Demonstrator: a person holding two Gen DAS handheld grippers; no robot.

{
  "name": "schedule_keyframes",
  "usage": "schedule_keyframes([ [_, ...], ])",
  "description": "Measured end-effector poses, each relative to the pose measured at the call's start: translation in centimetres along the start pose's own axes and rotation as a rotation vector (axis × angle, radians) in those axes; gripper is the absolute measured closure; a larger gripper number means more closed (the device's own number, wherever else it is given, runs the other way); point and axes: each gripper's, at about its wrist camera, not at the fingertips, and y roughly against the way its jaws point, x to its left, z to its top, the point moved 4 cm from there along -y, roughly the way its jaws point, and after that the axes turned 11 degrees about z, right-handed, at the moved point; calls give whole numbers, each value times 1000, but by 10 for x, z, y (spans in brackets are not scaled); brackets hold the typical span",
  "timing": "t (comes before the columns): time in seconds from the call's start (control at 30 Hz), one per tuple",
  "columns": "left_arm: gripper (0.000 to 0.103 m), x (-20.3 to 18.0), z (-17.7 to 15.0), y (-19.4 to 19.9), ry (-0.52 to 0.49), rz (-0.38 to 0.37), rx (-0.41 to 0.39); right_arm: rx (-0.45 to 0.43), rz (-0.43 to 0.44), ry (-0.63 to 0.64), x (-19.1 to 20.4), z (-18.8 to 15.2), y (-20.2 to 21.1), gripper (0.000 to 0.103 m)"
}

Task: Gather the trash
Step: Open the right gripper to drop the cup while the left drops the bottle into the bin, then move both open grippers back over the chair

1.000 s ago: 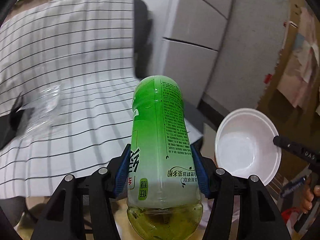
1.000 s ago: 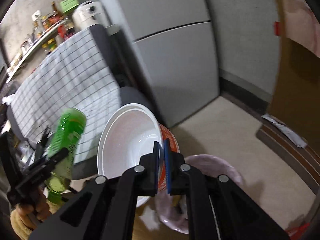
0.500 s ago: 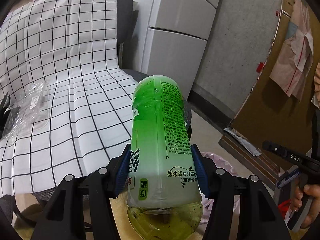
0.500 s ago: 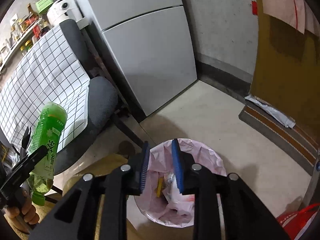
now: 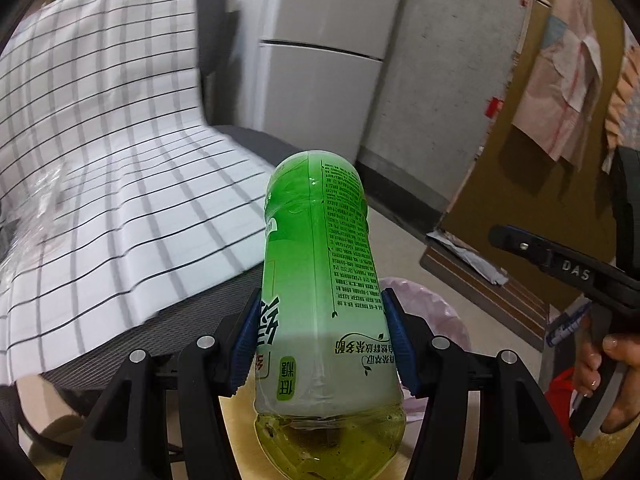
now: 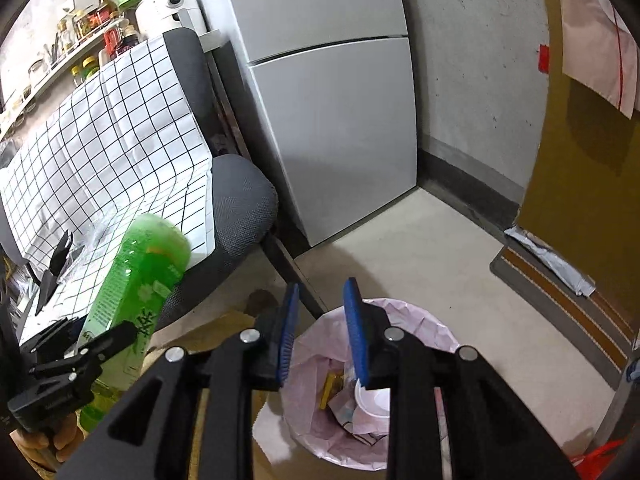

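My left gripper (image 5: 322,340) is shut on a green plastic tea bottle (image 5: 320,280), held bottom end forward with some yellow liquid near my camera. The bottle also shows in the right wrist view (image 6: 136,280), left of the bin. My right gripper (image 6: 322,330) is open and empty, just above a bin lined with a pink bag (image 6: 424,328). A white bowl (image 6: 374,400) and other wrappers lie inside the bin. The bin's pink rim (image 5: 432,304) shows behind the bottle in the left wrist view.
An office chair (image 6: 240,208) draped with a checked cloth (image 6: 100,140) stands left of the bin, with clear plastic wrap (image 5: 36,208) on the cloth. A grey fridge (image 6: 332,120) stands behind. A doormat (image 6: 568,296) lies at the right by a brown door.
My right gripper let go of the white bowl, which now lies in the bin, and its jaws opened wider. My left gripper moved right toward the bin with the bottle.
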Motion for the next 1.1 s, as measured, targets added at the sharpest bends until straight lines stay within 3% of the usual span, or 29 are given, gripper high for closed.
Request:
schedule_keyframes([
  [0.37,44,-100,3,-38,-190,-125,30,-75,-103,-49,-51,2,32,79],
  [0.43,39,-112,3,-46,-204,-133,46,-78,-111,-66,-60,1,34,79],
  [0.5,26,-115,4,-54,-197,-121,57,-75,-113,-78,-65,-1,34,79],
  [0.73,24,-81,1,-53,-126,-59,77,-41,-85,-73,-59,-6,22,74],
  [1.1,24,27,-15,-4,48,150,49,28,11,30,5,-7,-7,73],
])
